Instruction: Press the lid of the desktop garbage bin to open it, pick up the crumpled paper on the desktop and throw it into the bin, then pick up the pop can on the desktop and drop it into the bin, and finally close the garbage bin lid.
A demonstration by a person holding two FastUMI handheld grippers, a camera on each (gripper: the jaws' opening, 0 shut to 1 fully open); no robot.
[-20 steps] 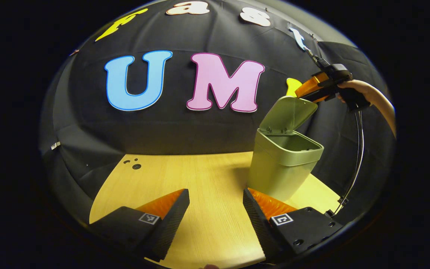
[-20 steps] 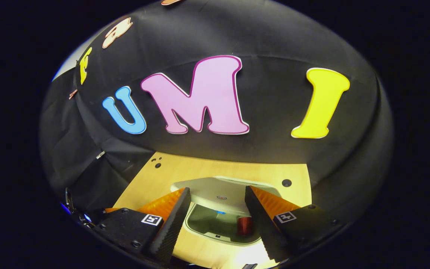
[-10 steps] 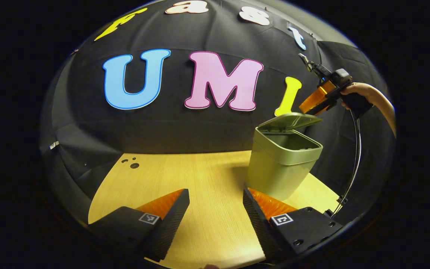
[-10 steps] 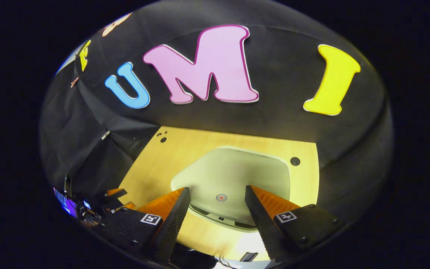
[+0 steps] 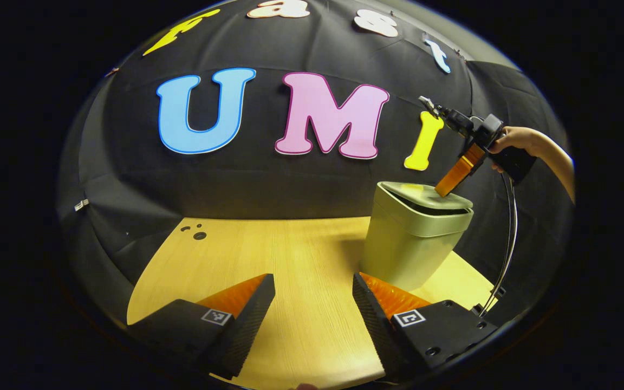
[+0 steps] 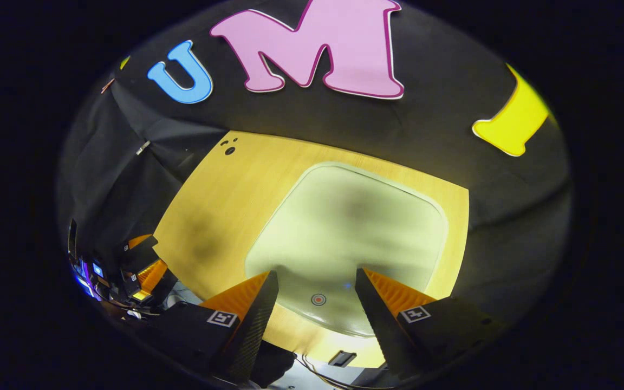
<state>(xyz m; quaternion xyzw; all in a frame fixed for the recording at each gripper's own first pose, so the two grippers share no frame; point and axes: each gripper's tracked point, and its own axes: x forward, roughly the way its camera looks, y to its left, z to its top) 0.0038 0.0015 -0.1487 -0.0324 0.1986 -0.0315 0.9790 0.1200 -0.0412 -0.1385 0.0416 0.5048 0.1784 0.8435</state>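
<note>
R gripper [image 6: 316, 303] sits right over the bin lid [image 6: 344, 227], fingers spread w/ nothing between them. The small round mark [image 6: 318, 299] on the lid lies just ahead, between the tips. Seen from the left gripper view, R gripper [image 5: 444, 190] slants down onto the near-flat lid [image 5: 426, 195] of the bin [image 5: 412, 244]. It looks to be touching, but a dark slit under the lid edge suggests it's prob. not latched yet. So the move is press straight down along the fingers' own axis. R hand is the nearer one by far.

L gripper [image 5: 312, 303] idles low over the table [image 5: 268, 254], fingers apart, empty. Bin stands ahead and to its right, beyond its right finger. Paper and can are likely inside already, so closing is the last step.
</note>
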